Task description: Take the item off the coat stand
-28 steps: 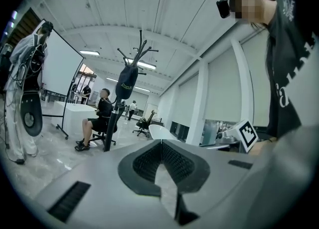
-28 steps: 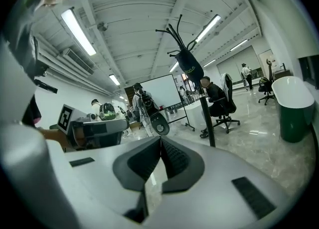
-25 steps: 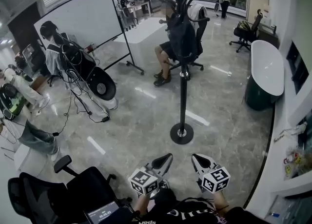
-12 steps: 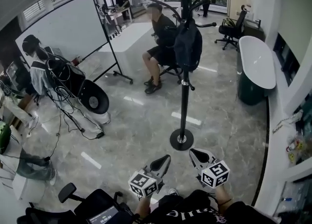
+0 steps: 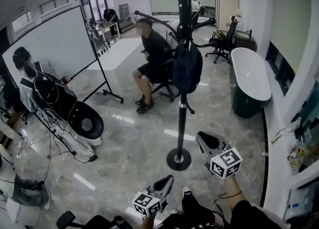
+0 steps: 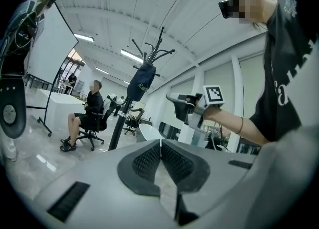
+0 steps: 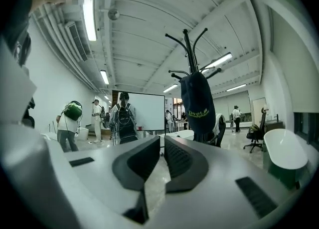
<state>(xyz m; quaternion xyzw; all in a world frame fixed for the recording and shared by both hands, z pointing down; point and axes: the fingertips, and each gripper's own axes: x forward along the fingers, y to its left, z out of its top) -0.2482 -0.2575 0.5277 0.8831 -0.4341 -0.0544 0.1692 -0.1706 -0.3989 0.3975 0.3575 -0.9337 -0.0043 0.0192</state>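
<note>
A black coat stand (image 5: 182,98) rises from a round base (image 5: 178,159) on the marble floor just ahead of me. A dark blue bag (image 5: 187,68) hangs from one of its upper hooks, and it also shows as the bag (image 6: 141,82) in the left gripper view and the bag (image 7: 198,102) in the right gripper view. My right gripper (image 5: 203,139) is raised beside the base, well below the bag, shut and empty. My left gripper (image 5: 167,180) hangs lower and nearer to me, also shut with nothing in it. Neither gripper touches the stand or the bag.
A person sits on an office chair (image 5: 149,56) just behind the stand. A rolling whiteboard (image 5: 55,48) stands to the left, with a person wearing a backpack (image 5: 30,83) and floor cables near it. At the right stands a white oval tub (image 5: 251,76).
The view has moved closer to the coat stand, which now fills more of the frame. My right gripper has risen and gone forward toward the base; the left has dropped lower. Both stayed shut.
</note>
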